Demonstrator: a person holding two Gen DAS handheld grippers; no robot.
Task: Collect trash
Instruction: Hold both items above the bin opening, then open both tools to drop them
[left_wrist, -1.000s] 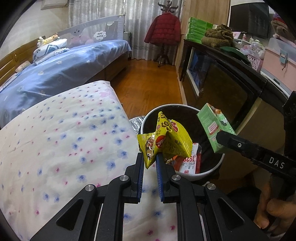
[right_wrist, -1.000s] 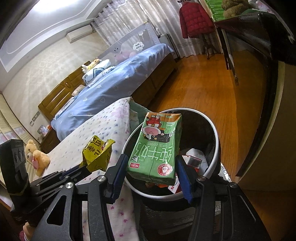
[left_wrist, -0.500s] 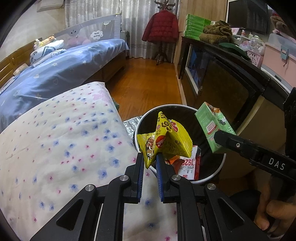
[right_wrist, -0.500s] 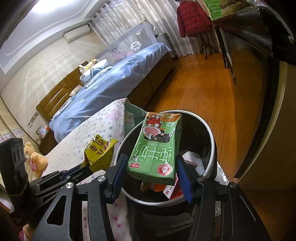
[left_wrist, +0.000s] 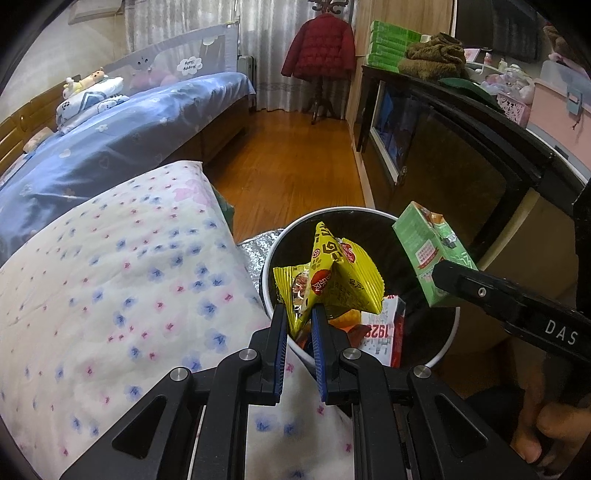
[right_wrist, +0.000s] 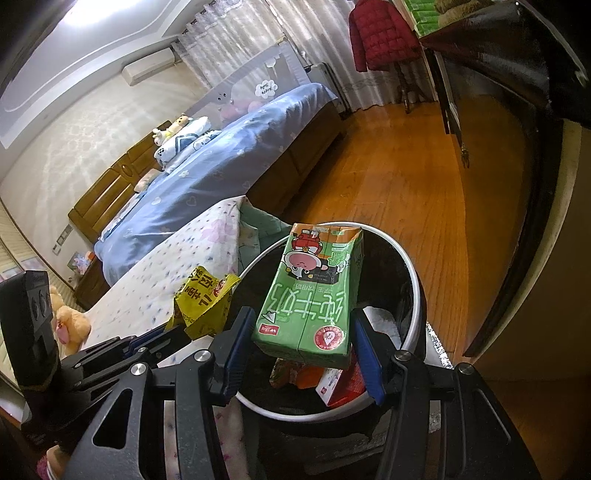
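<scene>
As the left hand-held gripper (left_wrist: 300, 322) carries its yellow snack wrapper (left_wrist: 332, 282) across from the edge of the bed (left_wrist: 122, 280), the white-rimmed trash bin (left_wrist: 448, 341) has slid further under it than a second ago: the wrapper then hung over the bin's near rim, and it now hangs above the opening itself. The jaws stand almost shut, pinching the wrapper's lower corner, and the grip looks unchanged. The right hand-held gripper (right_wrist: 303, 343) has hardly moved; its jaws are partly open around a green drink carton (right_wrist: 312, 295), clamped by its two sides and held upright above the bin, whose rim (right_wrist: 413, 273) circles behind and below it.

Both pieces of trash therefore sit over the mouth of the bin, which stands on the floor just beside the foot corner of the bed, with a red-and-white box (left_wrist: 382, 332) and other scraps already inside. My judgement is that the carrying step is about done and that release is what remains. The wrapper is light and crumpled, so it may cling to a pad or drift toward the bed-side rim; the carton should drop straight.
</scene>
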